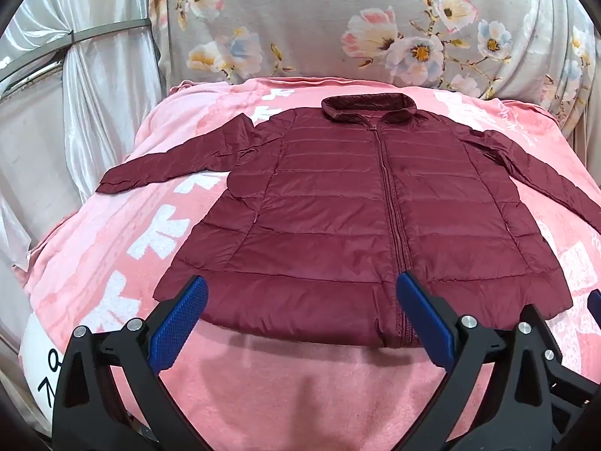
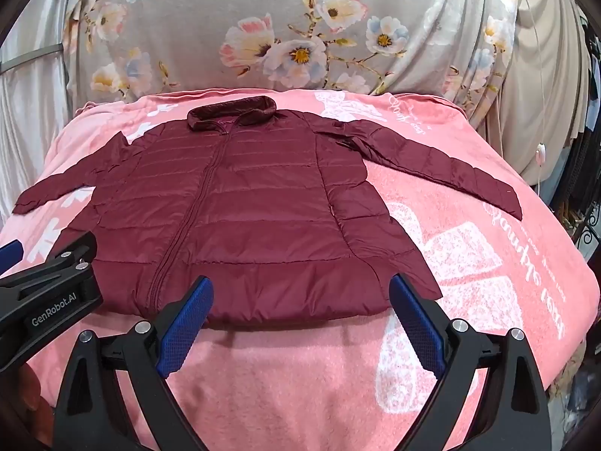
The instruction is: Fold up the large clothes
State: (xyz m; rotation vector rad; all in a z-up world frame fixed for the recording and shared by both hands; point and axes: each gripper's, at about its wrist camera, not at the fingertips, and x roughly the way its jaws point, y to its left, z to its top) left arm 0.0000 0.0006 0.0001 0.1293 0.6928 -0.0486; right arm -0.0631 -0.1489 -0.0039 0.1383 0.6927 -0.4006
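Lying flat and face up on the fuzzy pink blanket with white shapes (image 1: 263, 394) is a puffy dark red zip-up jacket (image 1: 338, 218). Its zip is closed, its collar points to the far side, and both long sleeves stick out to the sides. No part of it is folded over, so the folding job has not started yet. All of it is left to do: the sleeves need to come in over the body, and then the body needs to be folded up.

The left gripper (image 1: 300, 323) hangs just above the near bottom edge of the jacket, close to the zip. Its blue fingers are spread wide with nothing between them. The right gripper (image 2: 300, 315) hangs over the same bottom edge, more to the right side, and its blue fingers are spread wide and empty too. They look like they are not touching the cloth, but that is hard to tell from here.

Behind the blanket hangs a grey sheet with big flowers (image 2: 300, 37)
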